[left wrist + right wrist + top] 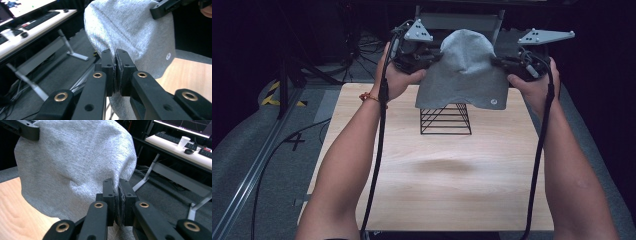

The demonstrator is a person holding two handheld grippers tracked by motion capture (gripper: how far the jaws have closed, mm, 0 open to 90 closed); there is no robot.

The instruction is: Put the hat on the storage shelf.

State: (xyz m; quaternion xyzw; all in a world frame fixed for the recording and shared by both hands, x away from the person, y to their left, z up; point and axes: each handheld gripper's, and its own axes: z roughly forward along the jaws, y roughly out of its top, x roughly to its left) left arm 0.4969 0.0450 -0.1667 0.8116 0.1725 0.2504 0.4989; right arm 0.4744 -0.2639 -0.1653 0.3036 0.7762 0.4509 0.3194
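A grey beanie [464, 67] was held stretched above the worktop [437, 175] and wire rack [445, 119], its opposite edges clamped between the fingers of the left gripper [116, 66] and right gripper [117, 195].

You're holding soft, matt grey knit cloth [464, 70] (finely ribbed) above a black wire rack [446, 120] on pale wood-grain table [437, 190].

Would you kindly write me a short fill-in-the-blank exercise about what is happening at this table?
1. Both grippers hold up a ____ hat.
2. The left gripper is ____ on the hat's edge, as is the right gripper.
3. Under the hat, a black ____ rack stands on the table.
4. The table top is made of light ____.

Missing words: grey; shut; wire; wood
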